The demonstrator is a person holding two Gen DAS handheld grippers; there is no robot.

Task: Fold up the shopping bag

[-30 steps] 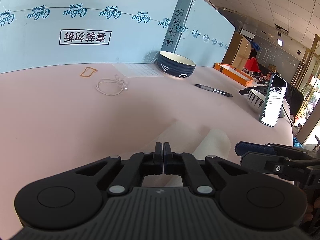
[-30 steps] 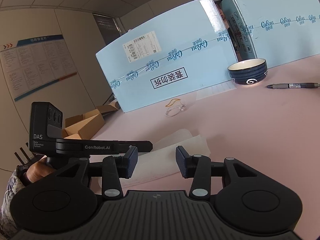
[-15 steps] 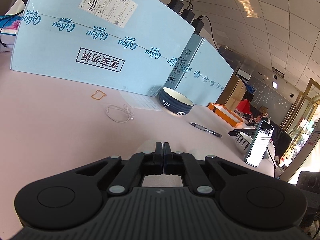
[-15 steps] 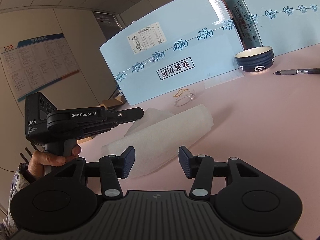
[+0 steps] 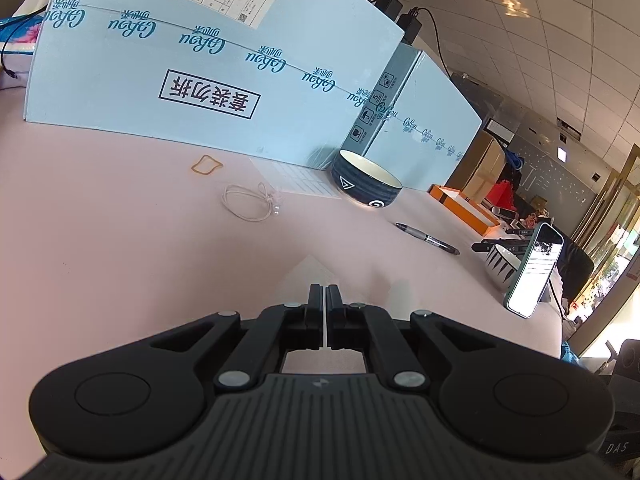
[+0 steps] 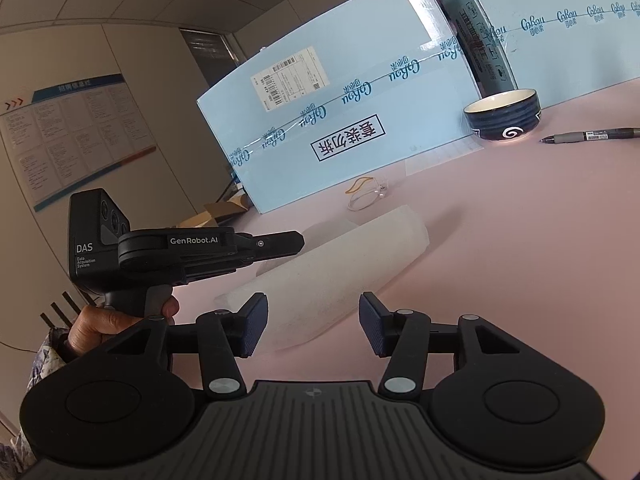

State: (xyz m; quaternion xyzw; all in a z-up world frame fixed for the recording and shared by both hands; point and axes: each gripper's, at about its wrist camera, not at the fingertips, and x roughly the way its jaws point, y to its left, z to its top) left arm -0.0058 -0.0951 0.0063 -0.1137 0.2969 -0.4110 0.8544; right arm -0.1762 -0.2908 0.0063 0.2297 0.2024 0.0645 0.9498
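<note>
Right wrist view: left tongs point(image 6: 298, 240) clenched on the translucent shopping bag point(image 6: 336, 272), now lifted off the pink table point(image 6: 520, 260); right tongs point(image 6: 312, 326) opening, empty, fold underway.

left gripper point(image 5: 324, 294): jaws pressed together, clamped on a thin white sheet edge | right gripper point(image 6: 312, 326): jaws opening, pads apart | left hand point(image 6: 106, 326): wrapped around its handle

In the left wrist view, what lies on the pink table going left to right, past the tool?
Rubber band → looped white cord → dark blue bowl → pen → striped cup → propped-up phone.
</note>
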